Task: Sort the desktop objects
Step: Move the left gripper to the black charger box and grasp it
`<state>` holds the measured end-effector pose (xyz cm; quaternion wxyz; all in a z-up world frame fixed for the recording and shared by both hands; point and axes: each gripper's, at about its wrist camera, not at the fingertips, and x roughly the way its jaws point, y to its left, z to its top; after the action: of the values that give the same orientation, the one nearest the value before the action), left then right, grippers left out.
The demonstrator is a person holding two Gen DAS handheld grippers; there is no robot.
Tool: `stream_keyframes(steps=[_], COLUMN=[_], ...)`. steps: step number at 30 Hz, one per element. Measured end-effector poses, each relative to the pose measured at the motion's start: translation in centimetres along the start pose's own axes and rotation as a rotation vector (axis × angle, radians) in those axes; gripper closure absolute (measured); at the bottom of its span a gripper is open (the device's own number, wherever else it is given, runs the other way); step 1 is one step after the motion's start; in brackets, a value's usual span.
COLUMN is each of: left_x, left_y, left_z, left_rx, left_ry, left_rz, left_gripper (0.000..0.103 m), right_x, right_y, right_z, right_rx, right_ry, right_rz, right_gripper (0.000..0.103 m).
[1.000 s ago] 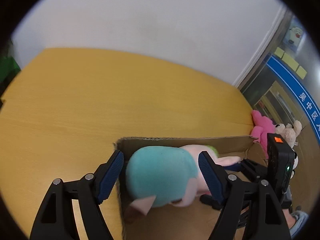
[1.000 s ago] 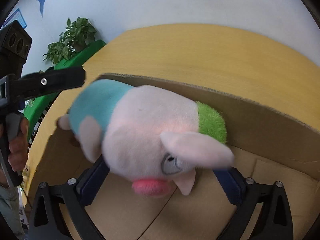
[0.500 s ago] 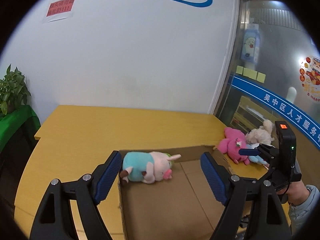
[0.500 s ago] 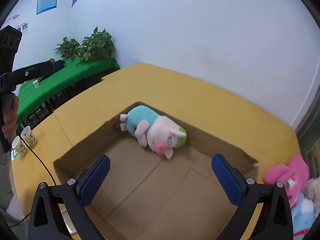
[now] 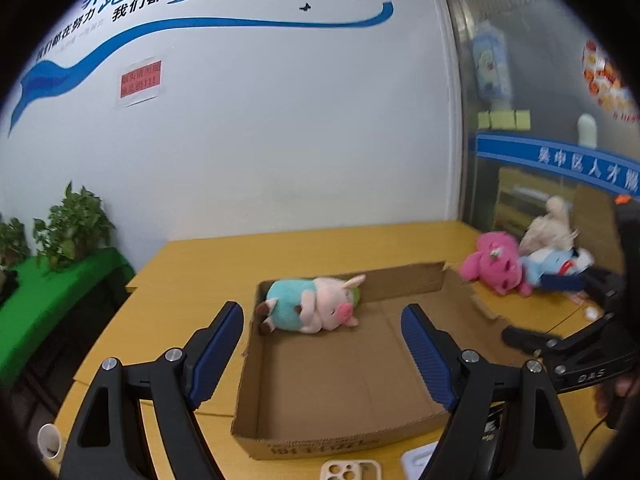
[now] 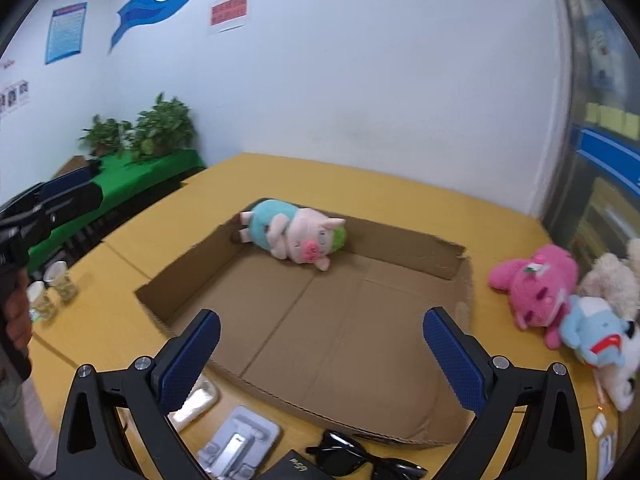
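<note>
A plush pig (image 5: 312,305) (image 6: 294,234) in a teal shirt lies on its side in the far left corner of a shallow cardboard box (image 5: 352,380) (image 6: 320,328). My left gripper (image 5: 322,348) hangs open well back from the pig, above the box's near part, with nothing between its blue pads. My right gripper (image 6: 320,354) is open too, over the box's near edge, and holds nothing. The right gripper also shows at the right edge of the left wrist view (image 5: 568,344); the left one shows at the left edge of the right wrist view (image 6: 52,200).
A pink plush (image 6: 536,284), a blue one (image 6: 592,328) and a cream one (image 6: 612,276) lie on the yellow table (image 6: 392,196) right of the box. Sunglasses (image 6: 360,458), a grey stand (image 6: 236,444) and a phone case (image 5: 352,470) lie near the front edge. Cups (image 6: 60,280) stand left.
Both grippers let go of the plush pig and drew back and upward from it. The pig now lies in the box's far corner, and much more of the room shows.
</note>
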<state>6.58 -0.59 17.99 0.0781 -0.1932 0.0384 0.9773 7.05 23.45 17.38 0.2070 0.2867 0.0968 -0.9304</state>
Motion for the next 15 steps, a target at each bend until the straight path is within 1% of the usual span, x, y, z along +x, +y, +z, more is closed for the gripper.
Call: stream_keyframes(steps=[2,3,4,7,8,11,14,15], left_x=[0.5,0.7,0.8,1.0,1.1,1.6,1.7,1.9], left_y=[-0.6,-0.8,-0.9,-1.1,-1.1,-1.1,-1.2,-1.1], left_z=[-0.9,-1.2,-1.5,-2.3,-2.7,-3.9,-5.0,-5.4], left_rx=[-0.004,-0.011,-0.017,-0.036,-0.040,-0.051,-0.058,-0.071], left_ry=[0.031,0.041,0.045,0.048,0.049,0.085,0.099,0.108], left_rz=[-0.026,-0.042,-0.052,-0.069,-0.076,-0.092,-0.084,-0.092], left_gripper=[0.022,0.022,0.022,0.022,0.022,0.023,0.023,0.023], right_x=[-0.3,-0.5,-0.5,-0.5,-0.5,-0.4,0.3,0.5], right_y=[0.5,0.7,0.8,0.9,0.9,1.2,1.6,1.7], right_z=[-0.7,-1.0,-1.3,-1.9,-2.1,-2.8,-3.7,-3.9], right_rx=[-0.002,-0.004,-0.001,0.023,0.029,0.044,0.048,0.052], right_ry=[-0.022,-0.030,-0.035,-0.047,-0.050,-0.048,-0.024,-0.017], right_rz=[-0.041,-0.036,-0.020,0.077,0.091,0.083,0.106,0.113], right_gripper=[0.000,0.000,0.000,0.000,0.000,0.000,0.000,0.000])
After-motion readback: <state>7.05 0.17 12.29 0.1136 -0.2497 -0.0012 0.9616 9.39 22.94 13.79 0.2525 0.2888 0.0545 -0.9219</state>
